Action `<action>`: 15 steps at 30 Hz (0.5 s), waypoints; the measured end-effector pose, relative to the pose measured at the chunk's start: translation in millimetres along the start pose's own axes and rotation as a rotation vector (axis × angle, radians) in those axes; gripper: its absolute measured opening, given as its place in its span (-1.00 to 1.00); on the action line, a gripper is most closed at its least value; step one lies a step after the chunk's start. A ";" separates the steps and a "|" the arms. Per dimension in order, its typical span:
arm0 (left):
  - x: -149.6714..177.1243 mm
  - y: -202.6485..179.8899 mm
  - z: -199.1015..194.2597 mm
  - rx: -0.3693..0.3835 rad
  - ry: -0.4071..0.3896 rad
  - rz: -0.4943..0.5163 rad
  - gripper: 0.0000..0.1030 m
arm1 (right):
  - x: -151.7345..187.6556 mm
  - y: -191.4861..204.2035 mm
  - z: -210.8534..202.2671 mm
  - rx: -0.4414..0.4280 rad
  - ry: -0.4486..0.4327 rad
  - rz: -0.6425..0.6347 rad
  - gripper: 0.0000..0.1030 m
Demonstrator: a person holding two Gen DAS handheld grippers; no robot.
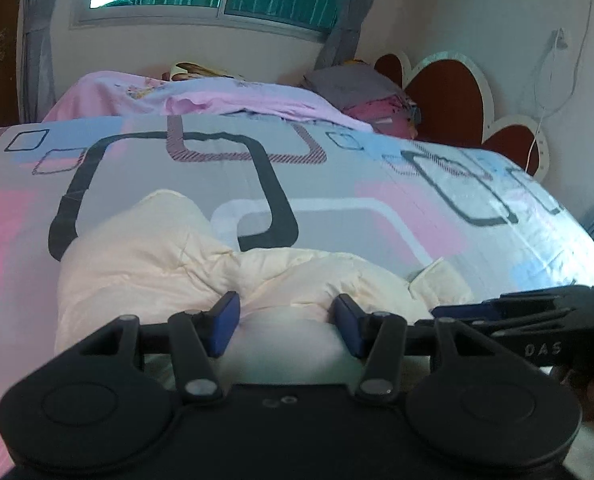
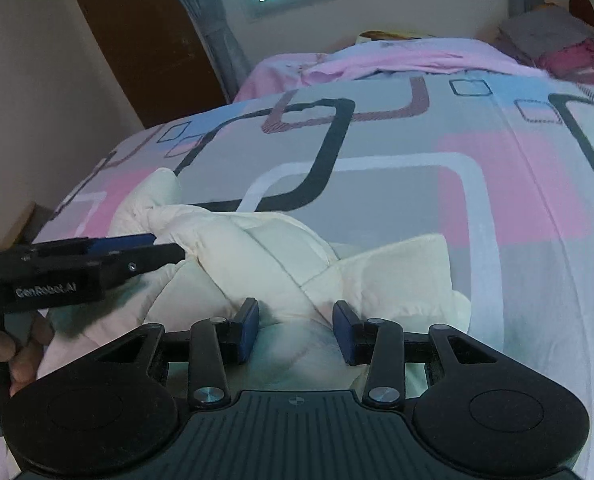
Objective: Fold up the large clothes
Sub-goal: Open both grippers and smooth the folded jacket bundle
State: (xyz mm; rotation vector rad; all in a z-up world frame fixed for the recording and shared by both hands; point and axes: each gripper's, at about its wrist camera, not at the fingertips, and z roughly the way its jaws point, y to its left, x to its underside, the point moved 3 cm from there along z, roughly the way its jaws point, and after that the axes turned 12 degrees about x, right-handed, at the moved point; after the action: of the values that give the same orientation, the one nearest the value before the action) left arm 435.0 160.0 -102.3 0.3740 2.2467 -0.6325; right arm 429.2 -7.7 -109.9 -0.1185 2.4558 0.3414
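Cream quilted garment (image 2: 257,248) lies bunched near the bed (image 2: 517,184) edge, unfolded. Left gripper (image 1: 287,322) and right gripper (image 2: 295,332) are held open with cloth between the pads, ungripped. Judged: grasping stage; next, both are to be closed and the garment spread flat.

"GenRobot.AI" on left tool (image 2: 165,246), "DAS" on right tool (image 1: 457,312)

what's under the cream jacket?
The cream jacket lies bunched on the patterned bedspread, which shows all around it. Whatever is directly beneath or tucked in its folds is covered. Both left gripper and right gripper straddle its near edge, open.
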 end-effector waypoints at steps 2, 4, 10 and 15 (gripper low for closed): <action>-0.8 3.4 2.3 0.010 0.004 -0.016 -0.02 | -1.5 -0.5 0.1 0.003 0.007 0.005 -0.21; -4.4 2.4 0.1 0.020 0.006 -0.016 -0.01 | -7.8 -0.6 -3.6 0.019 0.023 0.009 -0.21; 10.1 -32.2 -59.2 0.036 -0.067 0.064 0.03 | -5.0 18.7 -81.8 -0.025 -0.073 -0.071 -0.20; 48.6 -53.0 -81.0 0.013 -0.047 0.101 0.03 | 29.1 43.3 -94.3 -0.048 -0.038 -0.212 -0.21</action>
State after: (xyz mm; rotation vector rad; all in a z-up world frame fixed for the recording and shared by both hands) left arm 330.7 163.4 -73.2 0.4711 2.1650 -0.5969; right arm 342.9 8.2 -47.2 -0.3862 2.3706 0.3056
